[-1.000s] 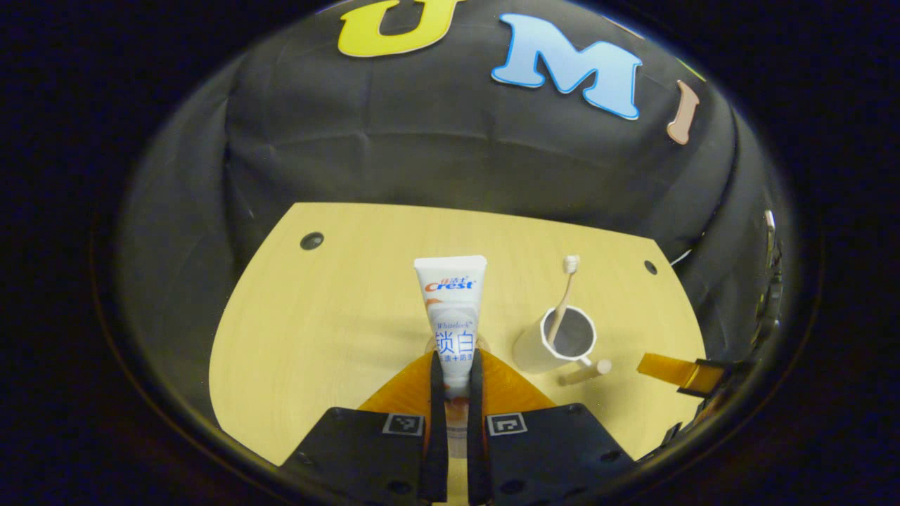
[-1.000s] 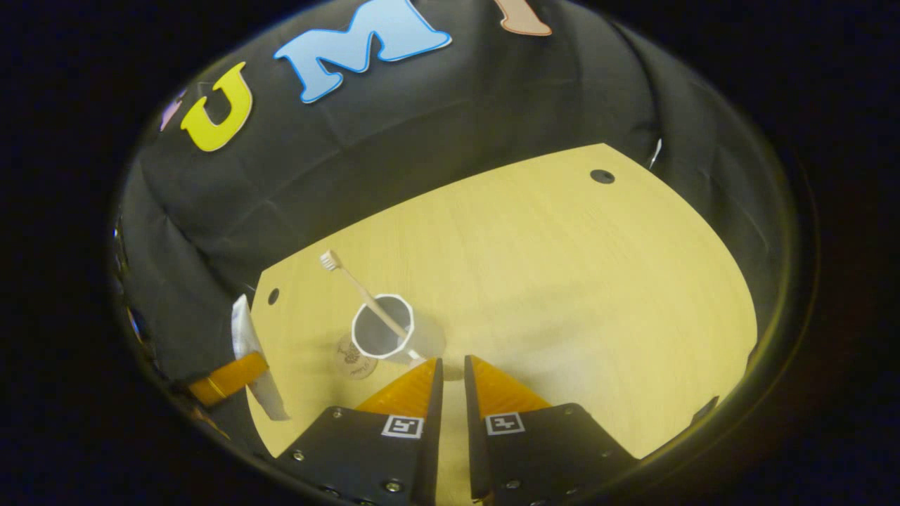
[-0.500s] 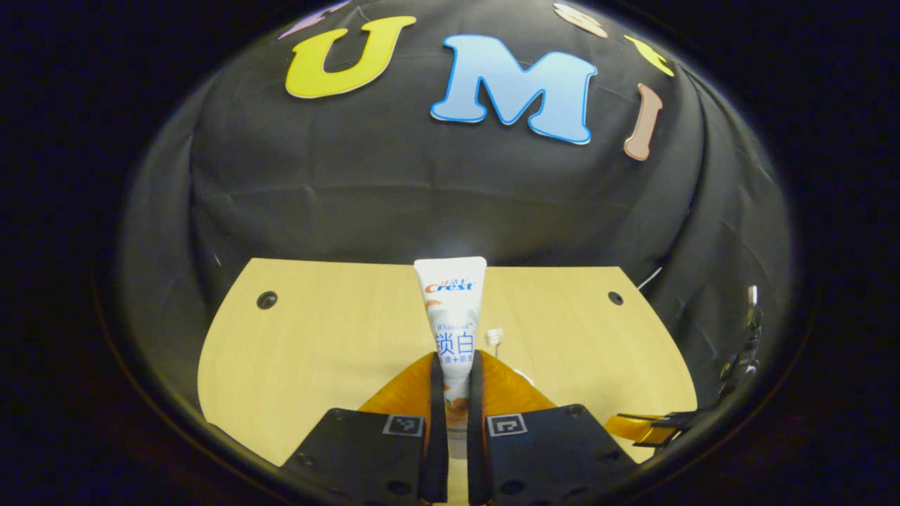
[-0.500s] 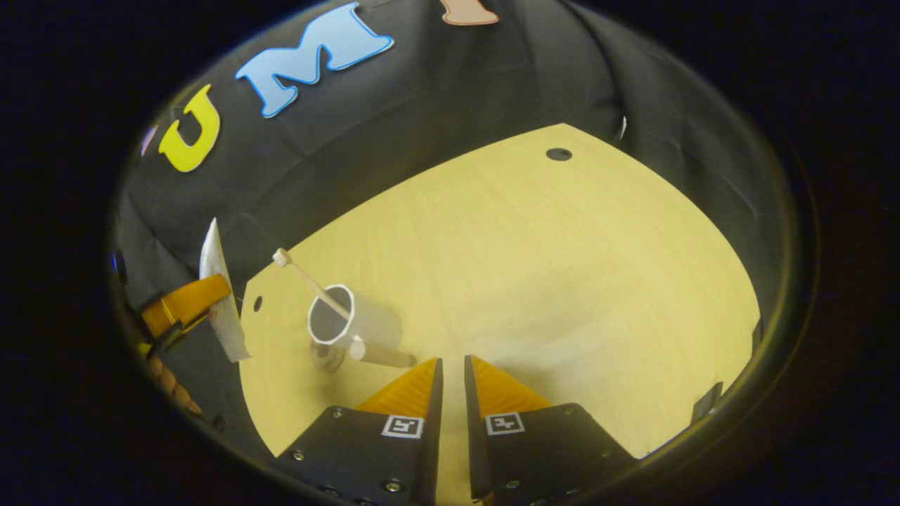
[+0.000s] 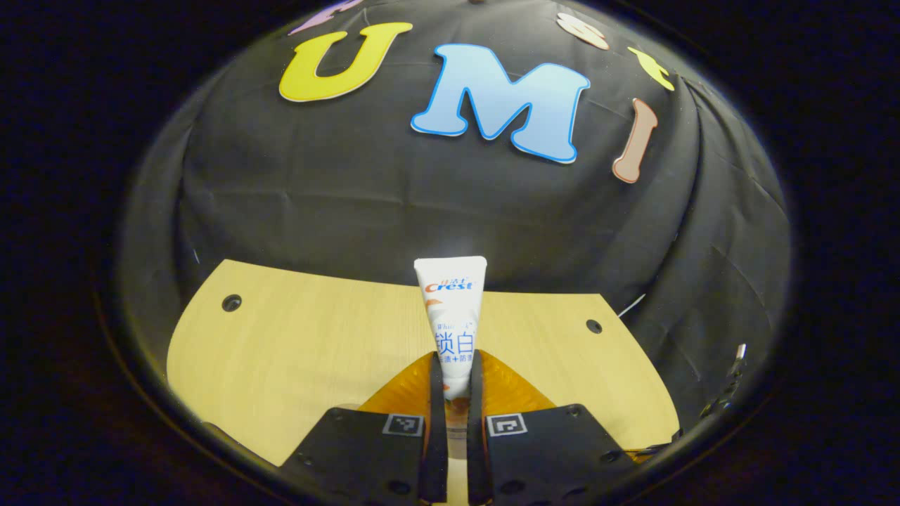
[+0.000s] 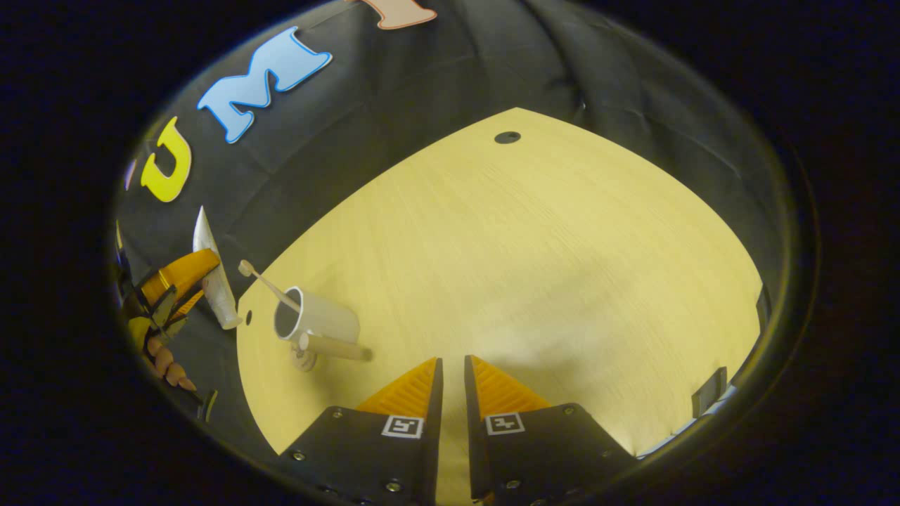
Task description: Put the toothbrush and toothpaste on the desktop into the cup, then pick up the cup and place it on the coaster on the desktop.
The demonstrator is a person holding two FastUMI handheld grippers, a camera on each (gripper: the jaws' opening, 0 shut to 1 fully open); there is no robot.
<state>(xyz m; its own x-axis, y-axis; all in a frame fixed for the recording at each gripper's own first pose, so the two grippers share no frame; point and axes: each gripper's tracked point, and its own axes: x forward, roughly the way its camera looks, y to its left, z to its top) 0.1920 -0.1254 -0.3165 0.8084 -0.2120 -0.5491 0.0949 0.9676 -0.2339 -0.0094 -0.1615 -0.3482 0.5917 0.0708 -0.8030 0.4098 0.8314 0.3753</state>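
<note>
My left gripper is shut on the lower part of a white toothpaste tube, which stands upright above the wooden desktop. In the right gripper view, the white cup stands at the far left of the desktop. The toothbrush leans out of it and a wooden handle pokes from its side. A small round coaster shows at the cup's base; whether the cup rests on it I cannot tell. The left gripper holds the toothpaste just left of the cup. My right gripper hovers with its fingers a narrow gap apart, nothing between them.
The black cloth wall surrounds the desktop on the far sides. Small round holes mark the desktop's corners. A hand holds the left gripper beyond the desktop's left edge.
The left gripper has tilted upward with the toothpaste, and the cup has dropped out of its view. The right gripper has swung away to the right, so the cup has slid left in its view.
</note>
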